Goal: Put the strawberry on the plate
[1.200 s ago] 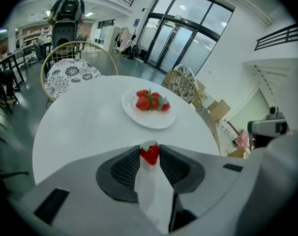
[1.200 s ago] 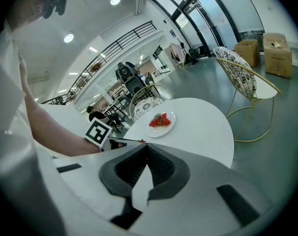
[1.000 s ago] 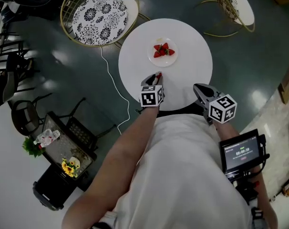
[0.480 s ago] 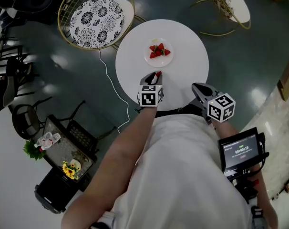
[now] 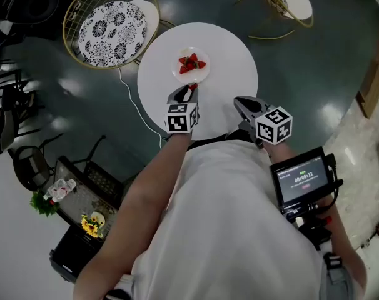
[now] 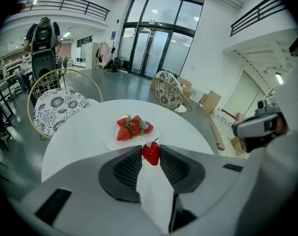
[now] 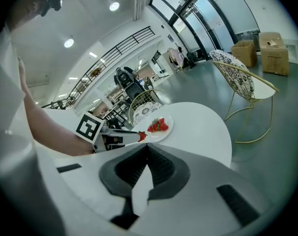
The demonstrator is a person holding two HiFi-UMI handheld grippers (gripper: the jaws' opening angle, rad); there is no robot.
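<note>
Left gripper (image 6: 151, 150): jaws drawn in to a narrow gap and clamped on the held strawberry (image 6: 151, 153); it reaches over the near part of the round white table (image 5: 230, 58).
Held strawberry: pinched at the very tips of the two ribbed pads (image 6: 131, 165), one pad on each side. The red body fills the gap and pokes out past the tips, with a green leaf at its top.
Strawberry's place: off the table surface. In the head view it sits just beside the near rim of the plate (image 5: 201, 75); I cannot tell whether it overlaps that rim.
Plate: small, white and round, lying on the table ahead of the left gripper's jaws, with a cluster of red strawberries (image 6: 133, 127) lying together on it.
Right gripper (image 7: 147, 146): jaw tips brought together with nothing between them. It hangs at the table's near edge, to the right of the left gripper and well apart from the plate.
Beside the table: a gold wire chair with a black-and-white patterned cushion (image 5: 111, 27), off to the left.
</note>
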